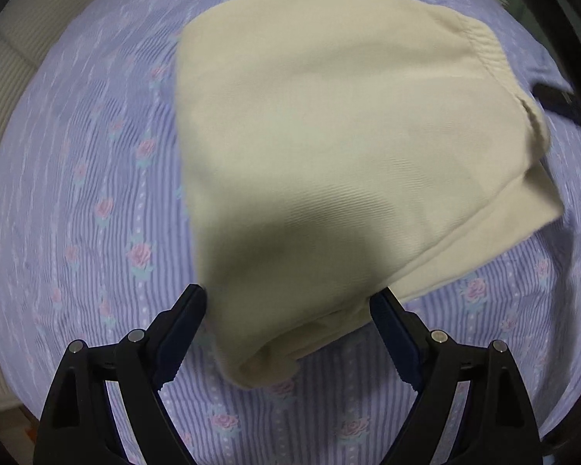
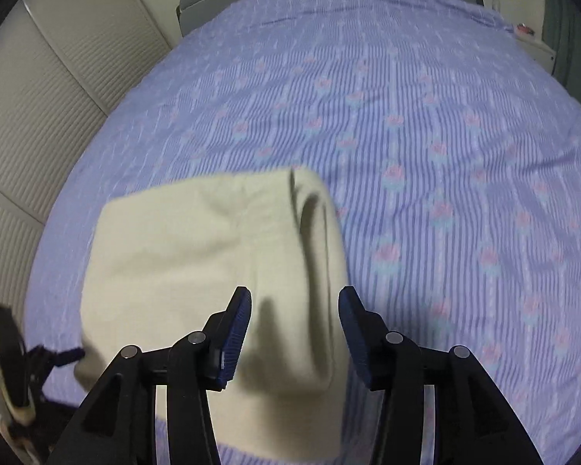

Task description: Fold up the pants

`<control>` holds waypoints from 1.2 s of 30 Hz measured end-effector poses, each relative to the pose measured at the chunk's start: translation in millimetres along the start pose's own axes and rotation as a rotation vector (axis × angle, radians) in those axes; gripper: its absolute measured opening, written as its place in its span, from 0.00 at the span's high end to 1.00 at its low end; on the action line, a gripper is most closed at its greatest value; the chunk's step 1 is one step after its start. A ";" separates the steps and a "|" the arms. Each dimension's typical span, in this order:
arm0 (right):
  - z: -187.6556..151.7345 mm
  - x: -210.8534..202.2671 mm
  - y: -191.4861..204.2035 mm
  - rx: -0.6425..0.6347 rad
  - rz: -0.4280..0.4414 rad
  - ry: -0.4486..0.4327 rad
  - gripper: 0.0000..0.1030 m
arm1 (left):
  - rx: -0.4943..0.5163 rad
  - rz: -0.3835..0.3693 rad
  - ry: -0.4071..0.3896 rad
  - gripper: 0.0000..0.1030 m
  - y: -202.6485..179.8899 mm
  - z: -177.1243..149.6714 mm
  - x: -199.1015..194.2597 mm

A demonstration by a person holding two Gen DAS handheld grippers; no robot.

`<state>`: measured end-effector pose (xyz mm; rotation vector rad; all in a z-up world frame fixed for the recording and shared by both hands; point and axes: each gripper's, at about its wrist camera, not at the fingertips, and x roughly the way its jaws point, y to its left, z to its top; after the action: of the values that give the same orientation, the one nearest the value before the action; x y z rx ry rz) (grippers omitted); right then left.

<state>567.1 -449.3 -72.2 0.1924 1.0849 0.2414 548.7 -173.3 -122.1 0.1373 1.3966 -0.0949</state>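
The cream pants (image 1: 329,147) lie folded into a compact bundle on the bed; the ribbed waistband (image 1: 488,50) shows at the far right in the left wrist view. My left gripper (image 1: 290,302) is open, its fingers on either side of the bundle's near folded corner, not closed on it. In the right wrist view the pants (image 2: 197,255) lie below and left of centre, with a folded edge (image 2: 317,240) standing up. My right gripper (image 2: 295,302) is open, its fingers straddling that folded end without pinching it.
The bed is covered by a purple striped sheet with pink roses (image 2: 426,147). A ribbed white wardrobe wall (image 2: 38,116) runs along the left. The left gripper shows at the lower left of the right wrist view (image 2: 15,368). A headboard (image 2: 213,0) and a nightstand (image 2: 534,42) stand far off.
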 end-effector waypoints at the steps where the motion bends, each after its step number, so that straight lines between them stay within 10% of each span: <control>1: -8.4 2.3 3.8 0.000 0.015 0.003 0.52 | -0.021 -0.013 0.014 0.16 4.2 -0.9 2.1; 7: -7.3 43.5 -1.4 0.042 0.046 0.077 0.52 | -0.082 -0.051 0.076 0.17 14.6 -10.5 10.5; 12: -3.3 18.1 10.9 0.018 0.054 0.085 0.91 | -0.066 -0.053 0.037 0.17 13.2 -11.6 -3.3; 17: -5.2 -18.9 24.2 0.001 0.037 0.052 0.91 | -0.078 -0.056 -0.001 0.17 19.2 -12.1 -22.4; 21: -16.2 14.9 -0.8 0.053 -0.086 0.131 0.74 | -0.060 -0.026 -0.018 0.17 20.1 -11.9 -30.8; 28: -39.9 -47.5 6.3 0.061 -0.127 -0.096 0.20 | 0.001 0.024 -0.175 0.17 14.2 -15.0 -81.2; 36: -57.2 -39.8 -0.7 0.222 -0.091 -0.163 0.12 | -0.157 0.017 -0.215 0.14 36.4 10.7 -76.3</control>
<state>498.5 -459.4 -64.7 0.3543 0.9549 0.0227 551.4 -140.1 -43.7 0.0082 1.1833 0.0144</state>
